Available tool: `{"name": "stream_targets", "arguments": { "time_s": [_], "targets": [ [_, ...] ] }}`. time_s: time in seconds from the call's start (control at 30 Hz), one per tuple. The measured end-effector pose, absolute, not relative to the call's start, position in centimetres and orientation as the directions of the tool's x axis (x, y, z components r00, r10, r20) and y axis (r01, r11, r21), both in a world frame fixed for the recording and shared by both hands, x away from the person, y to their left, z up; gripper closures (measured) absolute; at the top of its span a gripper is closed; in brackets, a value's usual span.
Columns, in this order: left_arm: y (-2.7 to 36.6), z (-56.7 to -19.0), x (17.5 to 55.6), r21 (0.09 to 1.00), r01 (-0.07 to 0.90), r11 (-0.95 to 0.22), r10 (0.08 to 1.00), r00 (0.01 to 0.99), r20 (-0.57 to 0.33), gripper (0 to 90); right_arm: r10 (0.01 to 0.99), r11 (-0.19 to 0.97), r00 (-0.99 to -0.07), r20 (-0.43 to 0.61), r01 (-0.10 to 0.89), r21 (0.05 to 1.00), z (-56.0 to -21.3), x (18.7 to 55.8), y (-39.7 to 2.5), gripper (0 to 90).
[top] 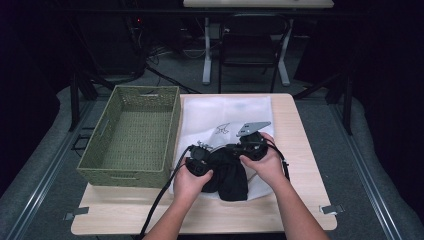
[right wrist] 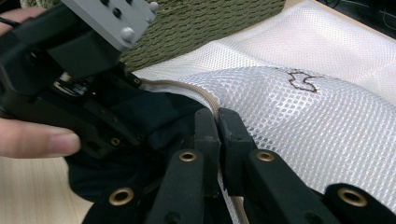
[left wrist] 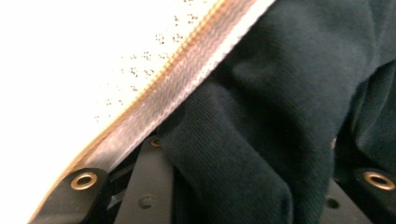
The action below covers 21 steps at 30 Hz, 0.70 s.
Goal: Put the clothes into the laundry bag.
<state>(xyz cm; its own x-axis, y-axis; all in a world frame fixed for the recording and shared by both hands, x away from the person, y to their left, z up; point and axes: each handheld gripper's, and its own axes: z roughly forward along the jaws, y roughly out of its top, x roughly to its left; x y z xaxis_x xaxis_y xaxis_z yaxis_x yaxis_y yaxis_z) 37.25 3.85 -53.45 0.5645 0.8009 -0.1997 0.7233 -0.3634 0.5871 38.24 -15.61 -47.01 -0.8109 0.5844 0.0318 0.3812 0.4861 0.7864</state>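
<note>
A white mesh bag (top: pixel 225 112) lies on the wooden table (top: pixel 305 165), and a black garment (top: pixel 231 176) sits at its near opening. My left gripper (top: pixel 209 159) is shut on a thick fold of the black garment (left wrist: pixel 280 93), right beside the bag's zipper edge (left wrist: pixel 187 79). My right gripper (top: pixel 233 148) is shut on the zipper edge (right wrist: pixel 208 102) of the mesh bag (right wrist: pixel 303 126), holding it raised. In the right gripper view the left gripper (right wrist: pixel 140 135) shows close by, buried in the black garment (right wrist: pixel 154 109).
A green woven basket (top: pixel 122 177) stands on the table's left side, touching the bag's left edge. Bare tabletop runs along the near edge and the right side. A chair (top: pixel 252 45) and table legs stand on the floor beyond.
</note>
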Motion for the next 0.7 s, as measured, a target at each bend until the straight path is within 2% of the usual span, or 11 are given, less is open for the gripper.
{"name": "stream_targets", "arguments": {
  "time_s": [0.1,0.27,0.37,0.43,0.47,0.6,0.7],
  "targets": [
    [3.6,-53.6,37.1,0.590,0.723,-0.360,0.813,0.554,-0.182,71.9,0.584,0.488,-0.811,0.029,0.379,0.786,-47.0,38.2,-15.6,87.5],
    [3.7,-53.7,37.0,0.596,0.717,-0.362,0.822,0.547,-0.158,62.8,0.587,0.487,-0.809,0.032,0.384,0.784,-47.1,38.3,-15.7,87.5],
    [3.7,-53.7,36.9,0.601,0.716,-0.354,0.828,0.539,-0.154,60.2,0.590,0.487,-0.807,0.033,0.388,0.783,-47.2,38.3,-15.7,87.5],
    [3.8,-53.6,36.8,0.594,0.714,-0.370,0.835,0.536,-0.124,56.1,0.592,0.487,-0.805,0.032,0.389,0.782,-47.2,38.4,-15.8,87.5],
    [3.7,-53.6,36.8,0.590,0.721,-0.364,0.839,0.528,-0.128,52.9,0.592,0.488,-0.805,0.031,0.389,0.781,-47.2,38.4,-15.8,87.5],
    [4.0,-53.2,36.5,0.593,0.725,-0.350,0.827,0.536,-0.168,49.7,0.594,0.488,-0.804,0.030,0.390,0.781,-47.3,38.4,-15.9,87.5],
    [4.2,-52.7,36.0,0.608,0.702,-0.372,0.808,0.567,-0.159,47.2,0.598,0.484,-0.801,0.033,0.393,0.782,-47.4,38.6,-16.0,87.5]
  ]
}}
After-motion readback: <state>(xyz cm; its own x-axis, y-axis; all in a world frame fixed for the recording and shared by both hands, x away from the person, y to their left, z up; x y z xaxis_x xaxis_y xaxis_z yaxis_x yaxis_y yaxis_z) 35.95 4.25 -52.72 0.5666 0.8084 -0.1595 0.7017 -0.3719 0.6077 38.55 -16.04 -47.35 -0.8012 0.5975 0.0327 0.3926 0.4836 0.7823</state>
